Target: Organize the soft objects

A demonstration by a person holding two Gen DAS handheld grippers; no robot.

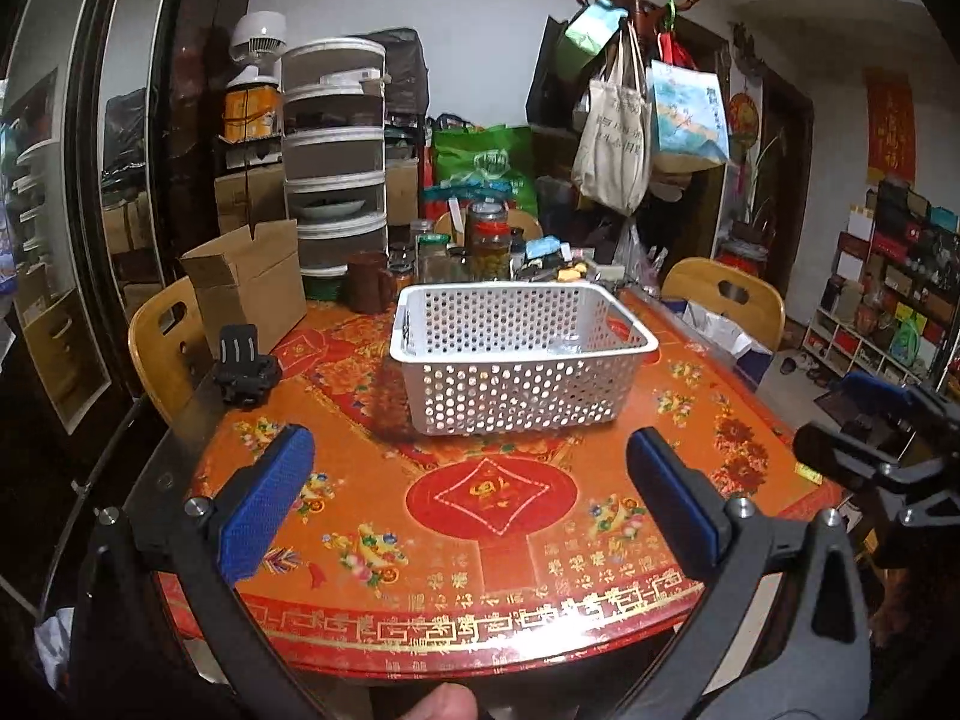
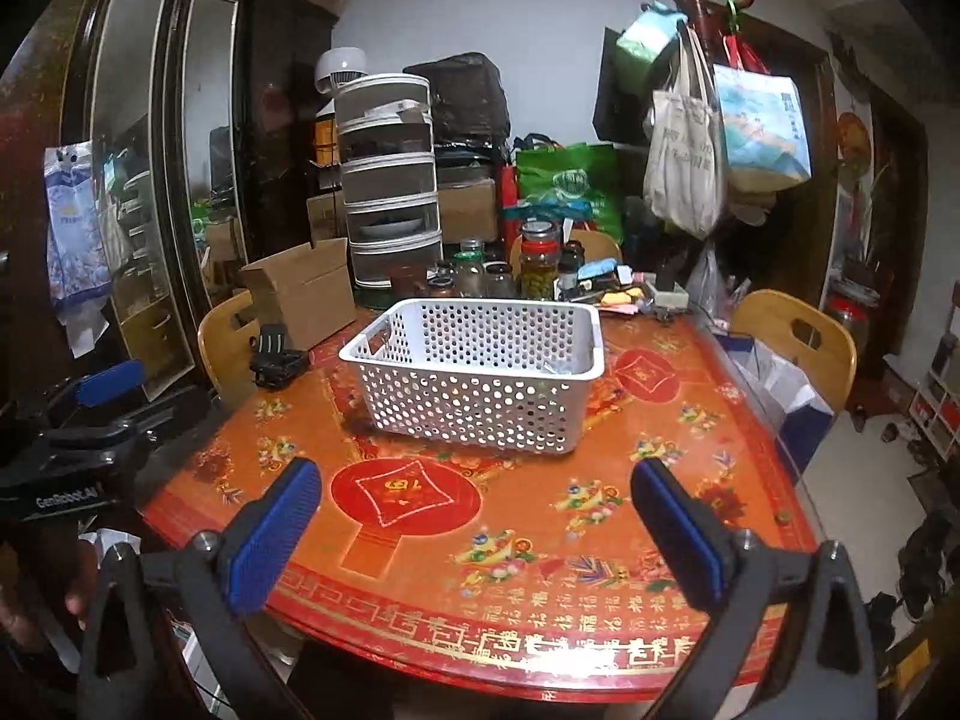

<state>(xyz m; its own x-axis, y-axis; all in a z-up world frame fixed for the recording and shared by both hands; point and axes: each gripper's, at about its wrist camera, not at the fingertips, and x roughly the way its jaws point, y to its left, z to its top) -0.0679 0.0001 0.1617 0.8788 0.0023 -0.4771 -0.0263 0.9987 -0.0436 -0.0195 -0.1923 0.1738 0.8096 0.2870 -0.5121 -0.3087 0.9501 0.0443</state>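
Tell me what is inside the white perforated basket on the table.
The white basket looks nearly empty: only something small and clear lies on its floor near the right wall, too faint to identify. No soft objects show inside; the near wall hides part of the floor.

One basket (image 1: 521, 354), two chairs (image 1: 723, 294), one box (image 1: 249, 282).

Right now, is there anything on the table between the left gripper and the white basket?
Nothing: only bare tablecloth lies between the left gripper and white basket, shown in the left wrist view.
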